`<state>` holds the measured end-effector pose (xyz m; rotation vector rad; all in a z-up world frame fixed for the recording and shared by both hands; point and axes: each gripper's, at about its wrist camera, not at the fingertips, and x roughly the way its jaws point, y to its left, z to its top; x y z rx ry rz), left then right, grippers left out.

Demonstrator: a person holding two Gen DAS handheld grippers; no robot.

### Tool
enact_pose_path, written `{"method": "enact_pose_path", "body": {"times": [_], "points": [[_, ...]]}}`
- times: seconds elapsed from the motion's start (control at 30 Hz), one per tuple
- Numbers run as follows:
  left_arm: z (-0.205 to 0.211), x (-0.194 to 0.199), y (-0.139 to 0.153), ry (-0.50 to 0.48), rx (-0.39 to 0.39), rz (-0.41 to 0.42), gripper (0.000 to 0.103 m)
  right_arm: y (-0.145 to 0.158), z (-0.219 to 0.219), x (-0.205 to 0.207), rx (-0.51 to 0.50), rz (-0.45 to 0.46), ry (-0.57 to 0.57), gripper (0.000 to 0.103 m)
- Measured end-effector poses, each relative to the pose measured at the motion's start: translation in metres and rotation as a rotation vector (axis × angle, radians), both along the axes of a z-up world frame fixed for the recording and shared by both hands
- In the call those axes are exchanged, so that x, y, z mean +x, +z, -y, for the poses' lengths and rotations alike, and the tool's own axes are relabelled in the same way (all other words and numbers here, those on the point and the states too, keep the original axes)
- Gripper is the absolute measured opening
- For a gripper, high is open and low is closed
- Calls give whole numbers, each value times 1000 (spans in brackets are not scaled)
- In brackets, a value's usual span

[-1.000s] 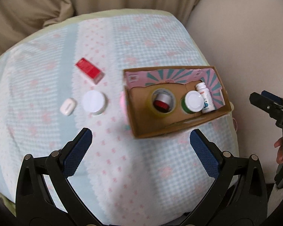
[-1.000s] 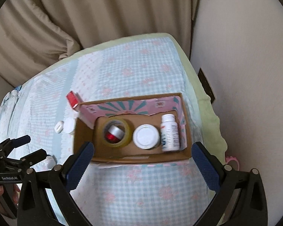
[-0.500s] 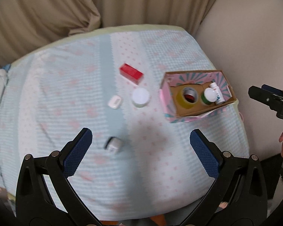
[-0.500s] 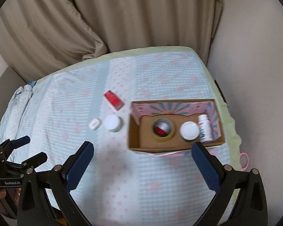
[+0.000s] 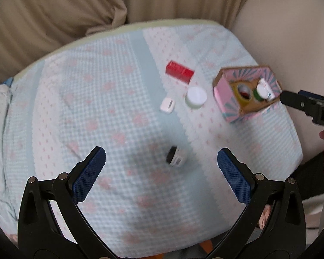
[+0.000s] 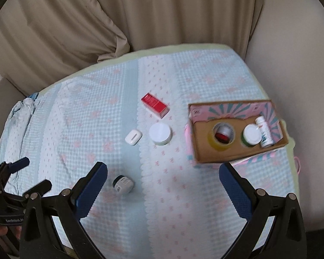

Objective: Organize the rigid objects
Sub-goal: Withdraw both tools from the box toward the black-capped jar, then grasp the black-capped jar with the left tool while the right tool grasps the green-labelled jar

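Note:
A cardboard box with pink and teal flaps sits at the right of the bed; it also shows in the left wrist view. It holds a yellow tape roll, a white-lidded jar and a white bottle. Loose on the cover lie a red box, a white round jar, a white earbud case and a small dark-capped bottle on its side. My left gripper is open, just short of the small bottle. My right gripper is open and empty.
The bed has a pale blue checked cover with pink dots. Beige curtains hang behind it and a beige wall stands to the right. A bundled cloth lies at the bed's left edge.
Both grippers have pulled back and up from the box, so more of the bed shows. The small dark-capped bottle has come into view. Both stay open.

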<state>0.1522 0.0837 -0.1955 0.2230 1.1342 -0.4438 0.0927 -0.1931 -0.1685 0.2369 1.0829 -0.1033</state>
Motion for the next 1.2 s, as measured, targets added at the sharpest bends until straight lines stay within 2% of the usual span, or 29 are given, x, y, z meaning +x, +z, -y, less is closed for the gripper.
{"method": "enact_pose_path", "body": {"times": [0.2,0.4,0.63,0.77,0.87,0.93,1.0,1.2], "points": [[-5,-3,-53,-62,12,-44,103,-43,-24,14,16,-48,3,103],[15,-13,-110,-137,25,-34,103,-85,-29,28,23,-35,41,103],[46,-13,-189,-226,79,-29,103,-157,-29,59,-6,9,123,103],[58,-8,-227,-246,91,-32,101,-198,-24,81,-5,-1,133,103],[62,-2,-244,-248,81,-29,94,-222,-20,98,-4,-1,129,103],[64,1,-253,-241,75,-27,91,-229,-27,107,-78,33,158,103],[65,3,-259,-234,68,-20,87,-238,-34,121,-103,34,206,103],[70,6,-267,-235,48,-6,76,-262,-25,149,-78,47,160,101]]}}
